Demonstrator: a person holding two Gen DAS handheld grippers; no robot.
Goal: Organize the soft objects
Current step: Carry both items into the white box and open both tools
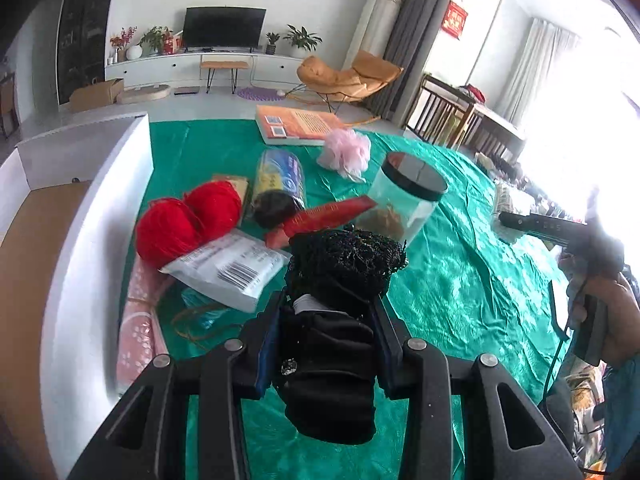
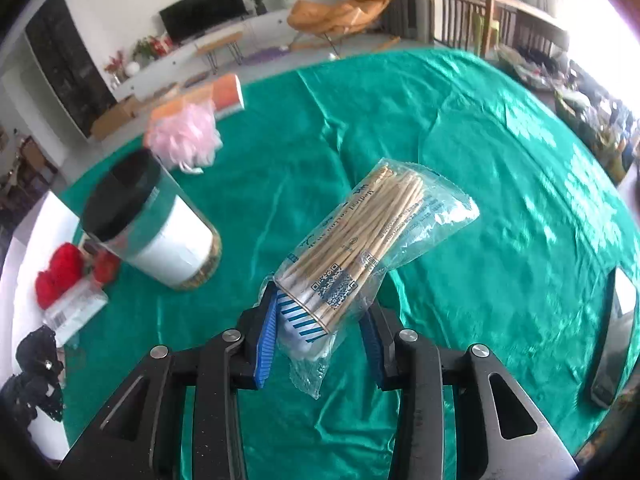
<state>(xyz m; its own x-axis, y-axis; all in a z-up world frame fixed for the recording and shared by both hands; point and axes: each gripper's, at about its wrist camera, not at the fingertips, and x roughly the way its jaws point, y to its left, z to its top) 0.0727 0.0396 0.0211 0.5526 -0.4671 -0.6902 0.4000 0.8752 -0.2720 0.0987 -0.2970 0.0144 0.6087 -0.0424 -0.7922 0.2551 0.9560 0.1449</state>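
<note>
In the left wrist view my left gripper [image 1: 328,320] is shut on a black soft bundle [image 1: 332,360] with a black lace top [image 1: 348,256], held above the green tablecloth [image 1: 460,280]. In the right wrist view my right gripper [image 2: 320,336] is shut on a clear bag of cotton swabs [image 2: 360,240], which sticks up and away over the cloth. Two red yarn balls [image 1: 188,220] and a pink bath pouf [image 1: 346,152] lie on the table beyond the left gripper. The black bundle [image 2: 36,364] also shows at the lower left of the right wrist view.
A white box [image 1: 80,240] stands along the table's left side. A clear jar with a black lid [image 1: 408,196], a white barcoded packet [image 1: 232,268], a blue-and-yellow roll [image 1: 280,180] and an orange book [image 1: 296,124] crowd the left half. A person's hand [image 1: 612,300] is at the right.
</note>
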